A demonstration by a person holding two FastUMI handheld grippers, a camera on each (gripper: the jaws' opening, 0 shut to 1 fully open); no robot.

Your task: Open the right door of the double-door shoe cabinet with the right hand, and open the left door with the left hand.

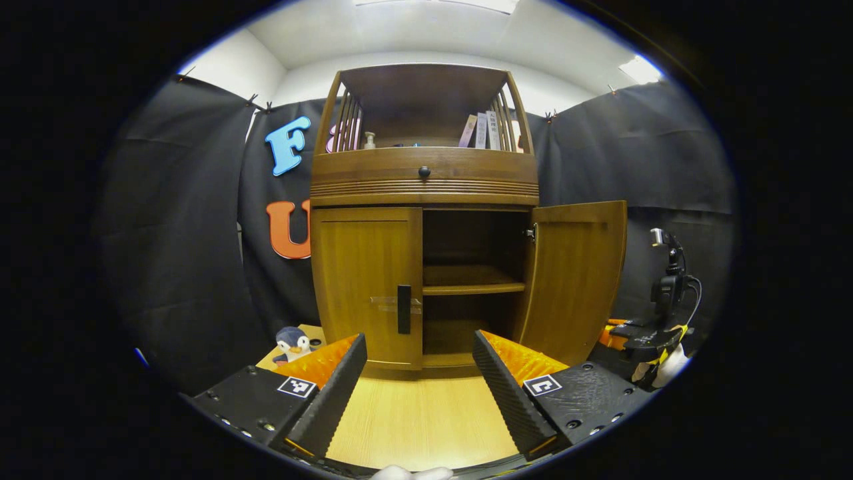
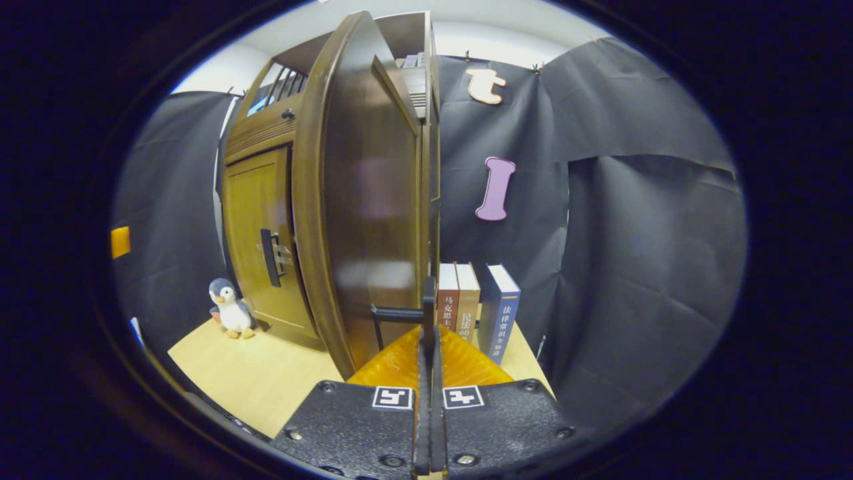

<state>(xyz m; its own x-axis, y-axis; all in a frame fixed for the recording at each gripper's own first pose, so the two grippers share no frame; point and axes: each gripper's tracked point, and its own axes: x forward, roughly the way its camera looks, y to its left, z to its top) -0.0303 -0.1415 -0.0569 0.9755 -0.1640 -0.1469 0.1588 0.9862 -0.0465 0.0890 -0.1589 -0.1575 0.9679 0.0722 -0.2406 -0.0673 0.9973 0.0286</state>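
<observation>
A wooden shoe cabinet (image 1: 424, 220) stands at the table's (image 1: 420, 420) back edge. Its right door (image 1: 576, 280) is swung open; the left door (image 1: 366, 283) is closed. The left gripper (image 1: 420, 380) hovers wide open before it. The right gripper (image 2: 428, 347) is pinched on the right door's handle (image 2: 400, 313) — fingers pressed together.

A staged recording booth: black cloth (image 1: 173, 220) walls surround a wooden shoe cabinet (image 1: 424, 180) on a tabletop (image 1: 420, 413).
</observation>
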